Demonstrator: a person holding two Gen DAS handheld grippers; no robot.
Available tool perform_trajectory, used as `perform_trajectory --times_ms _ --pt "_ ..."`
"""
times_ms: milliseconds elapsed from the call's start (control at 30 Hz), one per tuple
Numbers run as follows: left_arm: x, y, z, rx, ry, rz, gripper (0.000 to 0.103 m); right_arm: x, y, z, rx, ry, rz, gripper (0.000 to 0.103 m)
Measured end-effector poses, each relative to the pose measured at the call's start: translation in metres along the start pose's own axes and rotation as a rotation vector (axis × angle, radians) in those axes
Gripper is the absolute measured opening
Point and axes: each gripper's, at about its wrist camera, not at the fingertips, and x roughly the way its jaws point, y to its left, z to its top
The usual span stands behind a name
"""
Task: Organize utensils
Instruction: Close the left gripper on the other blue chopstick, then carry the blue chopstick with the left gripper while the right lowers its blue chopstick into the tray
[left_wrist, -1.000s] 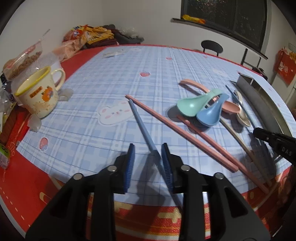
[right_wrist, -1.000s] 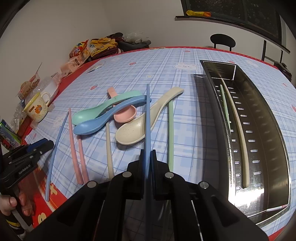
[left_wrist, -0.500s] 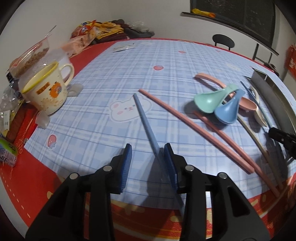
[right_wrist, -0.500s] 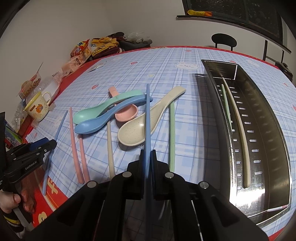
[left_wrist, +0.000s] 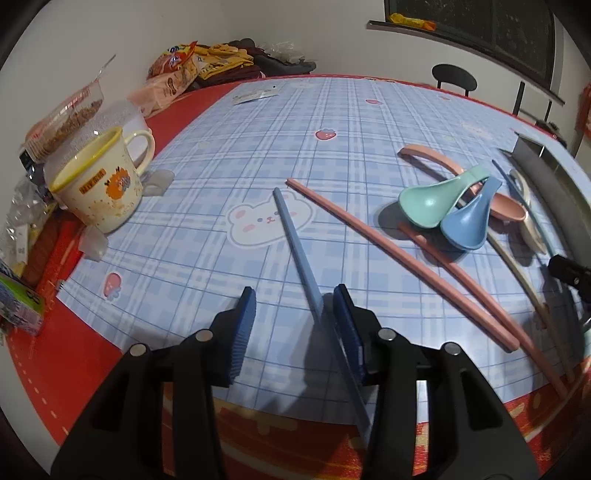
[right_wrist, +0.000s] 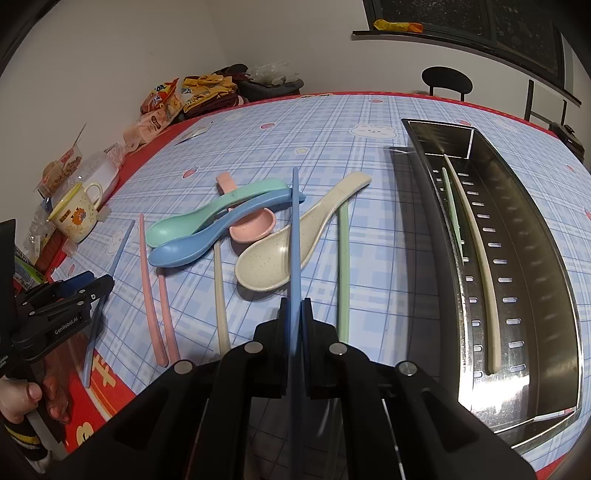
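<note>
My right gripper (right_wrist: 294, 308) is shut on a blue chopstick (right_wrist: 295, 236), held above the cream spoon (right_wrist: 291, 243). My left gripper (left_wrist: 293, 310) is open around a second blue chopstick (left_wrist: 295, 247) that lies on the tablecloth, close to the right finger (left_wrist: 347, 332). Two pink chopsticks (left_wrist: 402, 254), a green spoon (left_wrist: 428, 201), a blue spoon (left_wrist: 467, 221) and a pink spoon (left_wrist: 506, 208) lie to the right. The steel tray (right_wrist: 546, 258) holds a cream chopstick (right_wrist: 476, 251) and a green chopstick (right_wrist: 451, 206). A green chopstick (right_wrist: 343, 266) and a cream chopstick (right_wrist: 221, 295) lie on the cloth.
A yellow-rimmed mug (left_wrist: 99, 184) and food containers (left_wrist: 66, 118) stand at the table's left edge. Snack bags (right_wrist: 173, 103) pile at the far corner. A black chair (right_wrist: 447, 81) stands beyond the table. The red table border (left_wrist: 92, 369) runs along the near edge.
My left gripper has opened wider and shifted left and forward over the blue chopstick on the cloth. My right gripper still holds its blue chopstick, almost unmoved.
</note>
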Motion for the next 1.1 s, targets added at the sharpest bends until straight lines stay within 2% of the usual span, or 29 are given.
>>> perform_trajectory --times_ms 233,500,533,667,867,1100 --pt "0.0 -0.006 0.001 0.024 -0.007 0.019 0.044 -0.001 0.0 0.0 0.0 -0.002 0.005 0.007" --pt "0.0 -0.008 0.0 0.037 -0.014 -0.047 0.018 -0.002 0.0 0.0 0.0 -0.003 0.006 0.007" --pt "0.0 -0.006 0.0 0.029 -0.014 -0.054 0.014 -0.002 0.0 0.0 0.0 -0.003 0.007 0.007" --pt "0.001 0.013 -0.001 -0.073 -0.009 -0.123 0.01 -0.001 0.0 0.0 -0.002 0.0 0.006 0.007" --pt "0.004 0.048 -0.006 -0.263 -0.017 -0.246 0.01 -0.001 0.001 0.0 -0.002 0.0 0.007 0.007" --pt "-0.009 0.044 -0.008 -0.239 -0.094 -0.272 0.01 -0.006 -0.002 0.0 0.017 -0.036 0.036 0.006"
